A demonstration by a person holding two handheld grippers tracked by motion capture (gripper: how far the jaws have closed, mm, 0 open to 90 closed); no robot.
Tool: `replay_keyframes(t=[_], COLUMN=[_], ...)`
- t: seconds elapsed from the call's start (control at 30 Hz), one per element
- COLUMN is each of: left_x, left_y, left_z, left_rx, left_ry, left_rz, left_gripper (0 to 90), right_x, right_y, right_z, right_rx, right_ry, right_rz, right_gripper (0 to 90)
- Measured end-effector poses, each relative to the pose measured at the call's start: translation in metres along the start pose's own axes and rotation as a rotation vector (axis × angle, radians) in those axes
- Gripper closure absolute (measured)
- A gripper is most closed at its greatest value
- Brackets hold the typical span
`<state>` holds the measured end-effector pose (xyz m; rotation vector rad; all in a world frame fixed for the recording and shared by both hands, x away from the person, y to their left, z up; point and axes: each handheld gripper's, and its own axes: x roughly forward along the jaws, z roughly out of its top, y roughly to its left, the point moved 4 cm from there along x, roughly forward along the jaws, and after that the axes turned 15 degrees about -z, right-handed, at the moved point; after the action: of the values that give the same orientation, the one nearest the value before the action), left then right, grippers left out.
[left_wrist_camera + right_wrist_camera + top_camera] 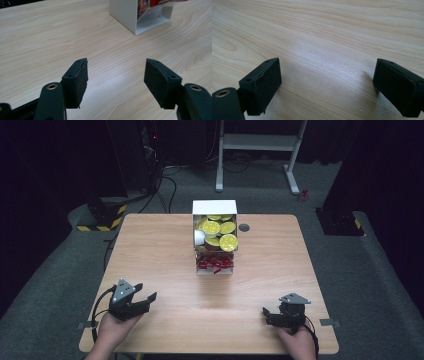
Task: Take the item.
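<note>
A white two-tier box stands at the middle back of the wooden table. Its upper bin holds several yellow-lidded cups, and its lower tray holds red packets. Near the front left edge, a hand holds my left gripper a little above the table, open, pointing toward the box. In the left gripper view the gripper has only bare wood between its jaws, with the box's white corner ahead. My right gripper rests at the front right, open, and in its own view the gripper has nothing between its jaws.
A small dark round grommet sits in the table just right of the box. Beyond the table, a white desk frame and cables lie on the grey floor. Yellow-black striped bases stand at the far left.
</note>
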<state>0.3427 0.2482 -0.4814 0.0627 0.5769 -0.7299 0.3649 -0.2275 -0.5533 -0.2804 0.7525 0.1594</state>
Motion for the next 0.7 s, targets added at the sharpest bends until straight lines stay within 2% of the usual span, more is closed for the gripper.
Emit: replay_keyframes(t=[0.1, 0.2, 0.4, 0.7], left_x=[0.001, 0.002, 0.002, 0.000], left_y=[-0.003, -0.006, -0.015, -0.028], left_z=[0.007, 0.015, 0.032, 0.059], left_rx=[0.009, -0.008, -0.003, 0.044], left_ry=[-0.008, -0.022, -0.029, -0.050], left_rz=[0.000, -0.005, -0.004, -0.032], left_gripper=[35.6, 35.2, 35.5, 36.1], right_x=[0.000, 0.000, 0.000, 0.000], right_y=[0.000, 0.000, 0.000, 0.000], right_z=[0.000, 0.000, 0.000, 0.000], right_rx=[-0.001, -0.002, 0.000, 0.000], right_ry=[0.000, 0.000, 0.001, 0.001], right_rz=[0.001, 0.002, 0.003, 0.003], right_gripper=[8.2, 8.2, 8.2, 8.2])
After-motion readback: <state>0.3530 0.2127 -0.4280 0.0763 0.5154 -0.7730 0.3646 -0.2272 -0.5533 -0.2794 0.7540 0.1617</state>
